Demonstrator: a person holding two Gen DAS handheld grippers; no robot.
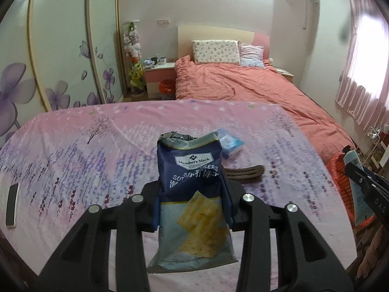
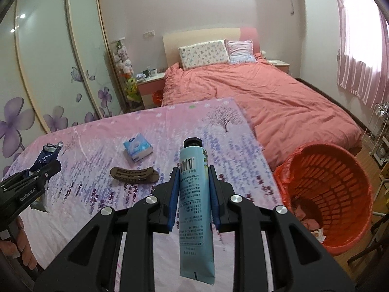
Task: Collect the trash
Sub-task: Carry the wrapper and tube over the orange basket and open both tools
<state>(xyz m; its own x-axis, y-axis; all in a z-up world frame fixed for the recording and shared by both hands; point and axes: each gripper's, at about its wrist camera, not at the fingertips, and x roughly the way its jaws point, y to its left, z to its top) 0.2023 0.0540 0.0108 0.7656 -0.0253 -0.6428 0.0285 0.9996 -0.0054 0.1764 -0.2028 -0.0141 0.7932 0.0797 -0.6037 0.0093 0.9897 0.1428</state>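
An opened dark-blue foil cracker bag (image 1: 192, 194) is clamped between the pads of the left gripper (image 1: 192, 209), held above the pink floral tablecloth (image 1: 73, 146). A light-blue plastic tube with a black cap (image 2: 195, 194) is pinched upright by the right gripper (image 2: 194, 194). From the tube, an orange mesh waste basket (image 2: 340, 182) stands at three o'clock, a blue tissue pack (image 2: 137, 147) at ten, and a brown hair clip (image 2: 134, 175) at nine.
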